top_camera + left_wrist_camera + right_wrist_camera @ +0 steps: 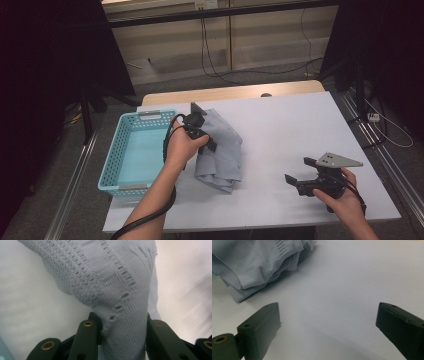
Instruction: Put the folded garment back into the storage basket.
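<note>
A pale grey-blue knitted garment lies bunched on the white table, just right of the basket. My left gripper is shut on a fold of this garment; in the left gripper view the cloth fills the gap between the two black jaws and hangs lifted off the table. My right gripper rests at the table's front right with its jaws wide apart and nothing between them. The right gripper view has the garment at its upper left, well beyond the fingertips.
A light blue perforated basket stands at the table's left edge, close to my left hand. Beyond the table's far edge are a wooden strip, floor cables and dark stands at both sides.
</note>
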